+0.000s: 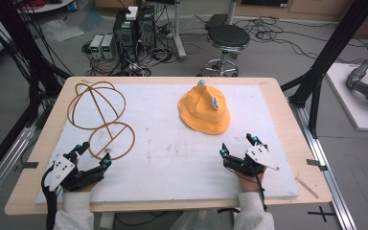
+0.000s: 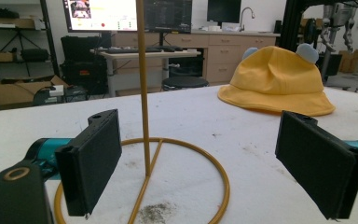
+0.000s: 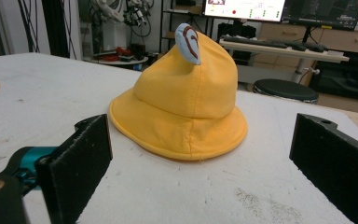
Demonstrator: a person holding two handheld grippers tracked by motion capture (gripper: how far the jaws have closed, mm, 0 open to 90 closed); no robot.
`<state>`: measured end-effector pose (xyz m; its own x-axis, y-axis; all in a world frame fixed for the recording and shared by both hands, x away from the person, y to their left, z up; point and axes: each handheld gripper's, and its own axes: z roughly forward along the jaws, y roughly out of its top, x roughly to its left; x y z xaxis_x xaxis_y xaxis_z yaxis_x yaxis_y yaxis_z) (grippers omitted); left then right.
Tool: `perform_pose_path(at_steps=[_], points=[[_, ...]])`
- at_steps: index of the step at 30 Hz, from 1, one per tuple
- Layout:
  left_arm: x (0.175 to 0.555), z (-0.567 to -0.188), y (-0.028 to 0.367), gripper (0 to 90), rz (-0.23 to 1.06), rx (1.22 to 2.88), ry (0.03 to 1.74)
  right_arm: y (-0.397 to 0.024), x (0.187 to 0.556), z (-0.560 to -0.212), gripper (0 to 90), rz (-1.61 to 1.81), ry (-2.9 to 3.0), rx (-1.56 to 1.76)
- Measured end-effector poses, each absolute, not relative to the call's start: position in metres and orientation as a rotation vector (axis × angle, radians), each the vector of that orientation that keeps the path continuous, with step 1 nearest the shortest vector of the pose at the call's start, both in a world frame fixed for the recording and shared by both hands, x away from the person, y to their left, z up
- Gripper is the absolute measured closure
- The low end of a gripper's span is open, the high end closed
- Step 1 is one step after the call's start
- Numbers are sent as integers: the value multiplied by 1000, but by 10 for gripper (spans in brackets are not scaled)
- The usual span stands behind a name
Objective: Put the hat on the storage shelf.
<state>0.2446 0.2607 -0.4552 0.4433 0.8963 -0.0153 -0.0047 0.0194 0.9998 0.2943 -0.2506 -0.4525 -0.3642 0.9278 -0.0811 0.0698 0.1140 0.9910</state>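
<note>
The hat (image 1: 204, 110) lies beyond the right gripper (image 1: 239, 145), jaws spread. The left gripper (image 1: 95, 154), spread, flanks the stand (image 1: 104, 117); its gripper view shows the pole between them.

A soft cloth bucket hat (image 1: 204, 110) in plain yellow-orange lies toward the far right of the white padded table top (image 1: 172, 163); its small ear (image 3: 188, 43) is pale blue with a dark red-brown curl. Near the far left corner stands a thin wire stand (image 1: 100, 117) of mustard gold. The table's edge (image 1: 287, 110) is light wood. Both grippers (image 1: 92, 158) (image 1: 239, 146) are black with teal joints and pale grey plates.
</note>
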Motion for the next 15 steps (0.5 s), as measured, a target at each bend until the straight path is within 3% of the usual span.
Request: perform_pose_path(at_steps=[15], points=[[246, -455, 260, 150, 866, 1377, 885, -258, 311, -447, 67, 1408, 1641, 1210]])
